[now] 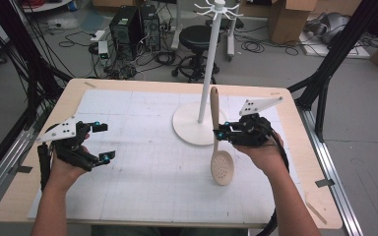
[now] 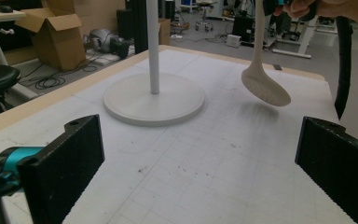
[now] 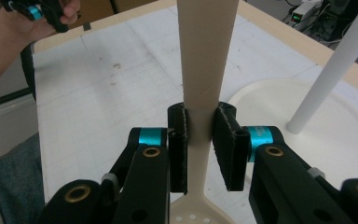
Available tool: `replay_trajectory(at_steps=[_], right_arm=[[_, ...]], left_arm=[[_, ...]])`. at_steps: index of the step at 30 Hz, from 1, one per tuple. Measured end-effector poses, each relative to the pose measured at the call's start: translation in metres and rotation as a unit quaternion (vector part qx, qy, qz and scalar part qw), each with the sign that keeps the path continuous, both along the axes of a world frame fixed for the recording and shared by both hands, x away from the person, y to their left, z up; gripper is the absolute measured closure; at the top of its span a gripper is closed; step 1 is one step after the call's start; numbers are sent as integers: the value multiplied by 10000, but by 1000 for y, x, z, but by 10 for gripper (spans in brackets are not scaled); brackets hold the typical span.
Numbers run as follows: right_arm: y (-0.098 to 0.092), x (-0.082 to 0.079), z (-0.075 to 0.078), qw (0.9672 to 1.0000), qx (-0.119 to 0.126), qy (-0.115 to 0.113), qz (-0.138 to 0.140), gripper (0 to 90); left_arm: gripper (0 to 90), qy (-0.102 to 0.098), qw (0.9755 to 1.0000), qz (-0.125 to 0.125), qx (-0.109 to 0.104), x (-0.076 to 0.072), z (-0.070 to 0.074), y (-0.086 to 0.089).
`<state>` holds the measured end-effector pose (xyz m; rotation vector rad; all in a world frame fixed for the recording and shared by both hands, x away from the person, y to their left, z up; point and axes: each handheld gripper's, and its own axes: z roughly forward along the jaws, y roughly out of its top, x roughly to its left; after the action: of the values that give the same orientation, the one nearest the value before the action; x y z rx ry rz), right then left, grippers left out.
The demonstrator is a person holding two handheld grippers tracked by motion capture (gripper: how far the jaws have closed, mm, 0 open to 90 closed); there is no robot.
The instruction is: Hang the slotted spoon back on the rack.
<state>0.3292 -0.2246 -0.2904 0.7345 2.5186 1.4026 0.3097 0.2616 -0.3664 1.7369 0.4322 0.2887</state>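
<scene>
From above, my right gripper clamps the slotted spoon upright beside the stand, probably for hanging. In the left gripper view, wide jaws hold nothing. In the right gripper view, the pads pinch its handle.

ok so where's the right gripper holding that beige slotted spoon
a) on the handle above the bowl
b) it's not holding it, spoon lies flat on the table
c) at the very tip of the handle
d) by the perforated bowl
a: the right gripper has its jaws closed on the handle of the beige perforated spoon, with the bowl hanging below clear of the white gridded table mat and handle extending above.
</scene>
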Motion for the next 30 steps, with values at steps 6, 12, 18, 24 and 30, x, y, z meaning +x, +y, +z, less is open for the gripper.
replay_trajectory(at_steps=[6,12,18,24,30], right_arm=[[-8,9,16,9998,189,-81,-26,758],[-17,22,34,9997,163,-174,-103,759],[-24,30,48,9994,188,-245,-169,758],[-29,38,61,9992,116,-331,-192,758],[-30,48,77,9988,146,-413,-217,758]], left_arm=[[17,4,10000,-7,30,0,0,-1],[17,3,10000,-6,32,0,0,-1],[17,12,10000,-9,26,1,-1,0],[17,25,10000,-4,23,1,-1,-1],[17,18,10000,-13,32,1,-1,-1]])
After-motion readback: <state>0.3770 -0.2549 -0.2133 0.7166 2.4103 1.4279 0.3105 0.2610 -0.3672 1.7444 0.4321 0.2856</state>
